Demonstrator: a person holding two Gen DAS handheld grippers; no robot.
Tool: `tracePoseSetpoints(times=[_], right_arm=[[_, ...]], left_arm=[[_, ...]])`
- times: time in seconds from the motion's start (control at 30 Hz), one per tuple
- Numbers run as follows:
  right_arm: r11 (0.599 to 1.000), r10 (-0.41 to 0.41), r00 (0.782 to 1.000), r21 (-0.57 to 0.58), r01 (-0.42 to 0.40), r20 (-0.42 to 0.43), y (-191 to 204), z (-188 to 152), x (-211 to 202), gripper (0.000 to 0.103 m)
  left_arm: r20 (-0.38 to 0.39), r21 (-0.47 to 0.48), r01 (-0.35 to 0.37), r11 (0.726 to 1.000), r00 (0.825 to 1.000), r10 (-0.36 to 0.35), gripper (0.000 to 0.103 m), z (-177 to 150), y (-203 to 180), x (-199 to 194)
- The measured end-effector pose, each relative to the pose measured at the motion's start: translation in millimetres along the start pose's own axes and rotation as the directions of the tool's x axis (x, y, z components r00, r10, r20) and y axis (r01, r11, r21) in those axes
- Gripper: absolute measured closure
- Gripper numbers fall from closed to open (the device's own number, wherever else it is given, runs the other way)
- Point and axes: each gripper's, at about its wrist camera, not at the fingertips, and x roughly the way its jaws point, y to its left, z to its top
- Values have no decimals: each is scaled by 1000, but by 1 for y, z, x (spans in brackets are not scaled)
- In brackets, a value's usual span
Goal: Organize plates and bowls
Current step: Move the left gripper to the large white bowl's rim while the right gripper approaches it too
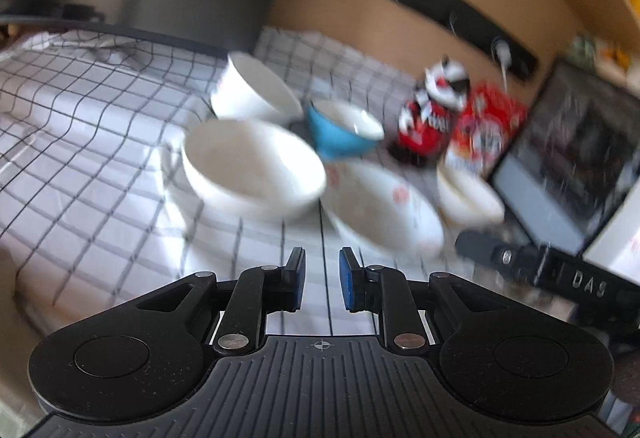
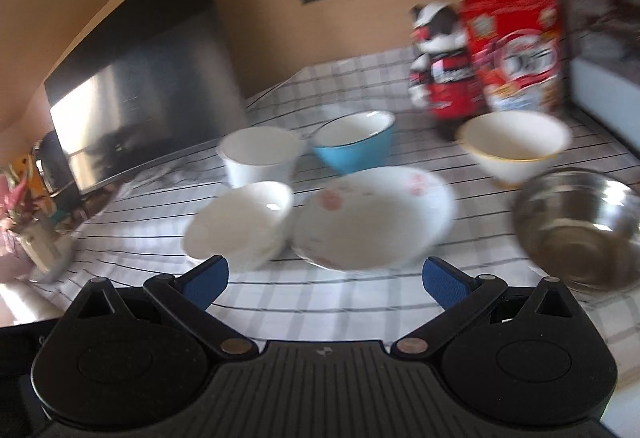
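Observation:
Both views are blurred. On the checked tablecloth (image 1: pixel 100 141) stand a large white bowl (image 1: pixel 252 165), a tall white bowl (image 1: pixel 256 89), a blue bowl (image 1: pixel 344 129), a flower-patterned dish (image 1: pixel 384 205) and a small gold-rimmed bowl (image 1: pixel 468 197). My left gripper (image 1: pixel 322 258) hovers short of them, its jaws nearly together with nothing between. The right wrist view shows the white bowl (image 2: pixel 244 222), tall bowl (image 2: pixel 260 153), blue bowl (image 2: pixel 352 141), patterned dish (image 2: pixel 372 213), gold-rimmed bowl (image 2: pixel 516 145) and a steel bowl (image 2: pixel 580 226). My right gripper (image 2: pixel 326 268) is wide open and holds nothing, just in front of the dish.
A red box (image 2: pixel 516 53) and a red-and-black figurine (image 2: pixel 440 65) stand behind the bowls by the wall. A dark appliance (image 2: pixel 140 93) sits at the back left, a vase of flowers (image 2: pixel 28 213) at the left edge. A dark screen (image 1: pixel 568 157) borders the table's right.

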Motion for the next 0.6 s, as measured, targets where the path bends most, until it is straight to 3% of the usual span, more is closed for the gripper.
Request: tracePoseSetpoints(times=[0.1,0.27,0.43,0.53,0.6], right_arm=[[995,53,996,-75,-58,-65,24,21,21,0],[973,97,984,-194,-125,-150,48,61,55,0],[941,146,959,-265,-211,-244,49,104,111,0],[925,194,913,-244,-292,-358,44,119,153,0],[906,247,857,-206,-370,-451,42,125,185,0]], left_arm=[[-2,-114,-39,993,999,39,83,23,34,8],[-46,-167,-139,976,990,133,83,50,63,28],[-62,-272,-237,933,971,229,83,63,76,40],[-55,-337,-317,887,947,317,83,70,78,49],[-79,-410,-351,842,933,351,83,73,79,53]])
